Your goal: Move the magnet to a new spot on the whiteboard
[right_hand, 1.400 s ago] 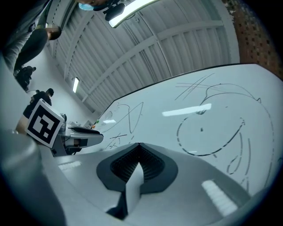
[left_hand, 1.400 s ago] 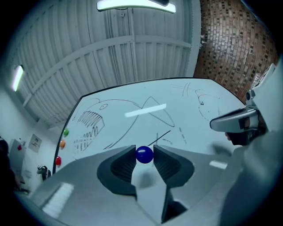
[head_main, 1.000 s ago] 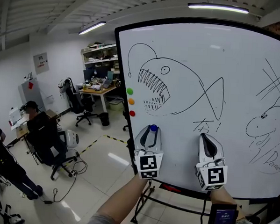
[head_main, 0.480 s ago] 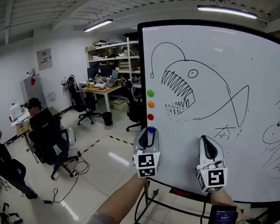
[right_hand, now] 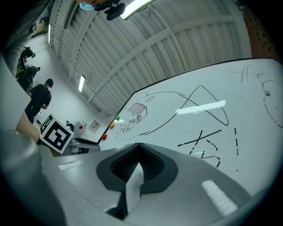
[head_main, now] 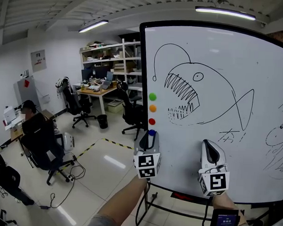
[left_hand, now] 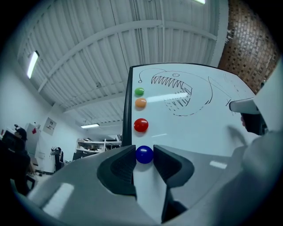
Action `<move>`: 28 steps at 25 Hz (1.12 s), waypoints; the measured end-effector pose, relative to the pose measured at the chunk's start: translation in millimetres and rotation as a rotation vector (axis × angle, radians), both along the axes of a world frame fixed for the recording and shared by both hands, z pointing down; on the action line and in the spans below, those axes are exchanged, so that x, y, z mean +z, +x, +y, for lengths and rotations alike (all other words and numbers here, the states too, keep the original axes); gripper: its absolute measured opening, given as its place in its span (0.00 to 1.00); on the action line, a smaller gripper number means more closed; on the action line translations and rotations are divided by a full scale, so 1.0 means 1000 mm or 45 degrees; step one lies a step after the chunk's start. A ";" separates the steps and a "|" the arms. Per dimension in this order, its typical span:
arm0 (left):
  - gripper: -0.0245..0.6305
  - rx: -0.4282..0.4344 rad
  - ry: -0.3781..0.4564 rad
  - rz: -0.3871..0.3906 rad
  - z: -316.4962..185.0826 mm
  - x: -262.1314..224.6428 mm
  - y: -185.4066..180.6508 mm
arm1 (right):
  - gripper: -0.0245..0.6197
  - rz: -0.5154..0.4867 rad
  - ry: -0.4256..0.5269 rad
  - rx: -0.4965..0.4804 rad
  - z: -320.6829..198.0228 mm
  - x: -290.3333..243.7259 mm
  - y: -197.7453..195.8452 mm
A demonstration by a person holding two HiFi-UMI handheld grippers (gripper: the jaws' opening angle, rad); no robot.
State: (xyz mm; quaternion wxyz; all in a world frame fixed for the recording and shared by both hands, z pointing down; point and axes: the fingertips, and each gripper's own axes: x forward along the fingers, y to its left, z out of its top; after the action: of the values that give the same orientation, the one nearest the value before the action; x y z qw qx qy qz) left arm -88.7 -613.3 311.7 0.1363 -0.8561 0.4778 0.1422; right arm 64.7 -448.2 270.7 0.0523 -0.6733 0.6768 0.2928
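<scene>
Leftward along the glossy whiteboard (head_main: pixel 220 57), the left hand-held gripper (head_main: pixel 151 134) has carried a round blue magnet (left_hand: pixel 144 154), clamped; right hand-held gripper (right_hand: pixel 138 145) pinched together, empty.

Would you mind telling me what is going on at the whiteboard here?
A person stands at the whiteboard with a hand-held gripper in each hand. The left hand-held gripper is closed on a blue magnet at the board's left edge, just below the red magnet. The right hand-held gripper is shut and empty, pointing at the board below the fish drawing.
</scene>
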 end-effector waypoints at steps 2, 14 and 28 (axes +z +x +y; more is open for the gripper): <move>0.23 0.010 0.004 0.017 -0.001 0.001 0.000 | 0.05 -0.002 -0.004 0.012 0.001 0.001 0.001; 0.21 0.041 0.027 0.030 -0.002 0.001 0.002 | 0.05 -0.004 -0.014 0.019 -0.002 0.004 0.004; 0.23 0.029 0.029 0.035 -0.002 0.000 0.001 | 0.05 -0.018 -0.008 0.029 0.004 0.004 0.015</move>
State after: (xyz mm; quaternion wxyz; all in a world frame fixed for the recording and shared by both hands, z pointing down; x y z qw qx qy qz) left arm -87.9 -614.9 312.1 0.1377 -0.8578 0.4683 0.1609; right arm 79.8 -444.4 274.5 0.0515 -0.6831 0.6697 0.2865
